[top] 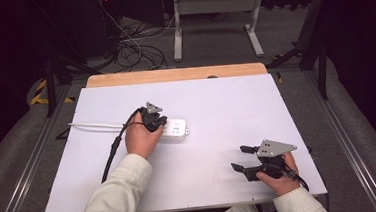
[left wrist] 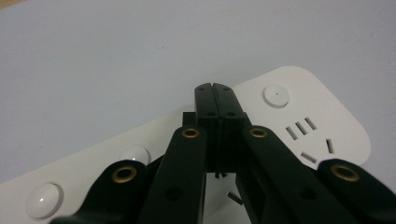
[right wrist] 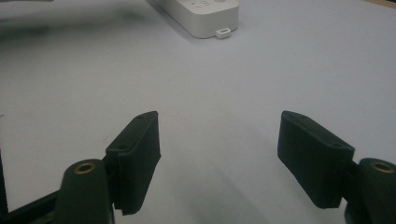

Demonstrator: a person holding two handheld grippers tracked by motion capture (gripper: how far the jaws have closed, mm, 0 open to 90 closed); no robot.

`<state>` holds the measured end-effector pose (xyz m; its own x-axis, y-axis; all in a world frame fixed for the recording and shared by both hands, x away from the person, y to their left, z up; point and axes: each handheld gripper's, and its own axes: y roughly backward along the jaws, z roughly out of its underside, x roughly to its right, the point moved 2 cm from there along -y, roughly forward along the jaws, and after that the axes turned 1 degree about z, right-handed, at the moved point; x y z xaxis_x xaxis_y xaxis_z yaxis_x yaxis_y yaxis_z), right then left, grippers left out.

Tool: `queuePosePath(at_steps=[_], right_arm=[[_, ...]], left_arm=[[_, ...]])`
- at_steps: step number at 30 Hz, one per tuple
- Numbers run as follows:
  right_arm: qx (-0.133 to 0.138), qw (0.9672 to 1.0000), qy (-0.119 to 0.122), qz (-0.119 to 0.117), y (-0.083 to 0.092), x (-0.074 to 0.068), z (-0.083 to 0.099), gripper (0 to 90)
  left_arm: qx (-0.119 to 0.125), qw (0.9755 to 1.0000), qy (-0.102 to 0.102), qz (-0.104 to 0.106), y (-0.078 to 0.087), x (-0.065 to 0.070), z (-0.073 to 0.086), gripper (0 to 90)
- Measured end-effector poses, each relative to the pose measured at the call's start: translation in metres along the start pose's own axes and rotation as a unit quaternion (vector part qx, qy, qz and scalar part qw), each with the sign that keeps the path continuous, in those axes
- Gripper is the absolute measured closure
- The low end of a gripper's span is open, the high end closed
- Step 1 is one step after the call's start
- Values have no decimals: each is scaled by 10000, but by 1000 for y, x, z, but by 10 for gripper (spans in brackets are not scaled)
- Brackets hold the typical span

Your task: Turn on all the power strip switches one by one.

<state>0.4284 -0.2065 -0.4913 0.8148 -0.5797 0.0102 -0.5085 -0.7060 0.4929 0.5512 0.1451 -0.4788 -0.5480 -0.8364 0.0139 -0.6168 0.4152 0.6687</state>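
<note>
- At frame centre, high view: white power strip on the table.
- Left gripper: jaws pressed together, empty, tips over the strip.
- Lower right: right gripper, jaws wide apart, empty.

**A recording lab, by the look of it**

Here's a white table set on grey carpet, dark curtains all round, a tangle of cables on the floor behind, hazard tape at the left, and a grey metal frame standing beyond. Test-bench territory.
</note>
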Motion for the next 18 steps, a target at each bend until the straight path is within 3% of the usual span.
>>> queuePosePath(at_steps=[6,11,12,18], right_arm=[[-15,10000,11,-17,0,0,0,307],[-10,10000,25,-8,-1,0,0,307],[-6,10000,24,-4,0,0,0,307],[-4,10000,-8,10,-1,1,0,307]], left_arm=[[-75,9999,-59,-39,-1,2,-2,900],[-47,9990,-369,-238,0,6,-4,900],[9,9989,-409,-211,1,7,-5,900],[379,9987,-197,269,7,17,-11,900]])
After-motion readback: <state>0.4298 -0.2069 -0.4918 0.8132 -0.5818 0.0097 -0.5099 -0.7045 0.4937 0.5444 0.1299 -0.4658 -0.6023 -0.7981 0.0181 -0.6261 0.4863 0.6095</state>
